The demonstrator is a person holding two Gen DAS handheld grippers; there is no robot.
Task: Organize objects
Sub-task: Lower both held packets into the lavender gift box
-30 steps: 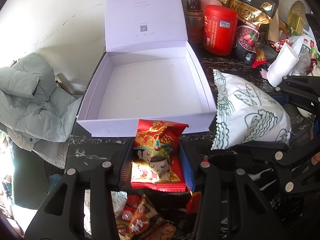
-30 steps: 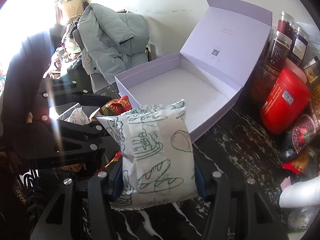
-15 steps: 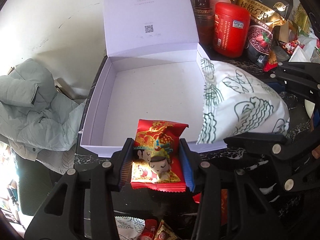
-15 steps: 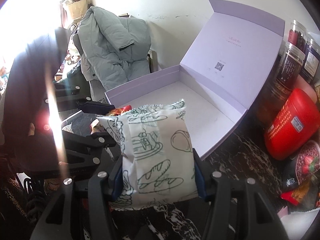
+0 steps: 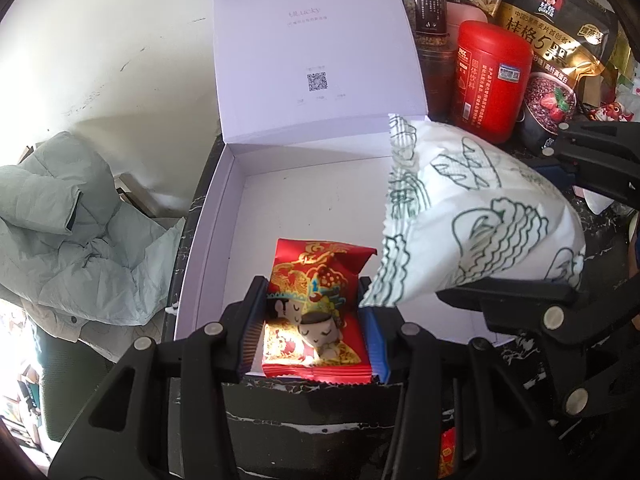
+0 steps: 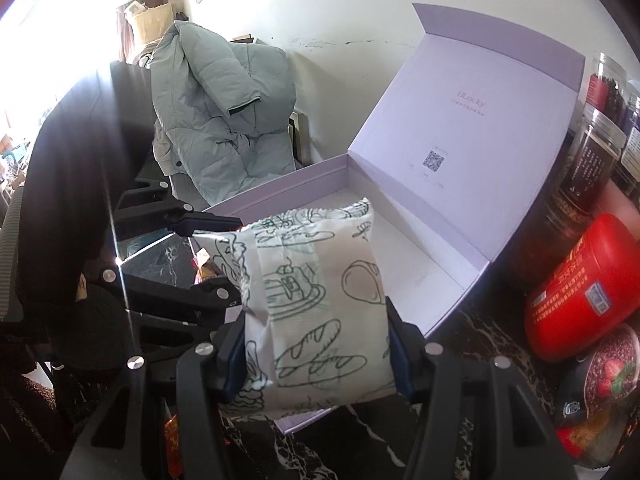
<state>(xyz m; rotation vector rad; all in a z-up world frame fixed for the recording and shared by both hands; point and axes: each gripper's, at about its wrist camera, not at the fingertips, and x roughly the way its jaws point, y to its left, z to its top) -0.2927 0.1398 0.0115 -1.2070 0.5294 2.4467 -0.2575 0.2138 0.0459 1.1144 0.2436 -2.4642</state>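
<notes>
An open lilac gift box [image 5: 224, 184] with its lid raised stands on the dark marble table; it also shows in the right wrist view [image 6: 452, 280]. My left gripper [image 5: 314, 320] is shut on a red snack packet [image 5: 316, 304] with cartoon figures, held over the box's front edge. My right gripper [image 6: 316, 344] is shut on a white bread packet [image 6: 320, 312] with green drawings, held over the box's right front part. The white packet also shows in the left wrist view [image 5: 476, 224].
A red canister [image 5: 490, 80], dark jars [image 5: 430, 4] and an oat bag [image 5: 556, 40] crowd the table right of the box. A grey-green jacket [image 5: 60, 220] lies on a chair to the left. More snack packets [image 6: 174, 436] lie on the marble below the grippers.
Both grippers have moved forward with their packets, from in front of the box to over its front part.
</notes>
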